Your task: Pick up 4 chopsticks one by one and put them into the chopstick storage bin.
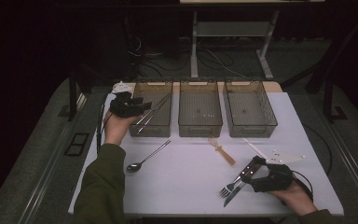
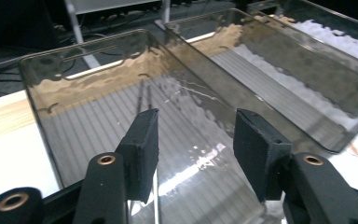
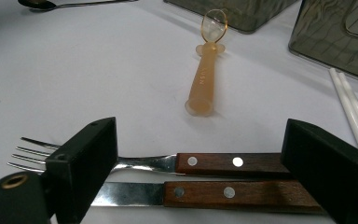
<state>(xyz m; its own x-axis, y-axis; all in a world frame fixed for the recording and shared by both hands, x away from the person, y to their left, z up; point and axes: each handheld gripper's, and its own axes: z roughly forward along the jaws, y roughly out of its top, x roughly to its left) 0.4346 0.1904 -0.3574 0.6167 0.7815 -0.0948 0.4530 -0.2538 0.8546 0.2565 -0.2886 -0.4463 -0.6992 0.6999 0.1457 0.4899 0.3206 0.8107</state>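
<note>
High view — three bins [image 1: 200,126], two spoons [image 1: 147,158].

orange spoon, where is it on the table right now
In the high view the orange spoon lies on the table just in front of the middle bin, between the metal spoon and the white chopsticks.

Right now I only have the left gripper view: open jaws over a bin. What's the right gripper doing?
Observer: The right gripper is down at the table. Its jaws are open astride a fork and a knife lying side by side, and the pads aren't pressing on either.
Operator: Anything else near it?
Observer: An orange plastic spoon and white chopsticks lie beyond it, untouched.
Operator: Anything loose on my side?
Observer: A metal spoon lies on the table in front of the left bin.
</note>
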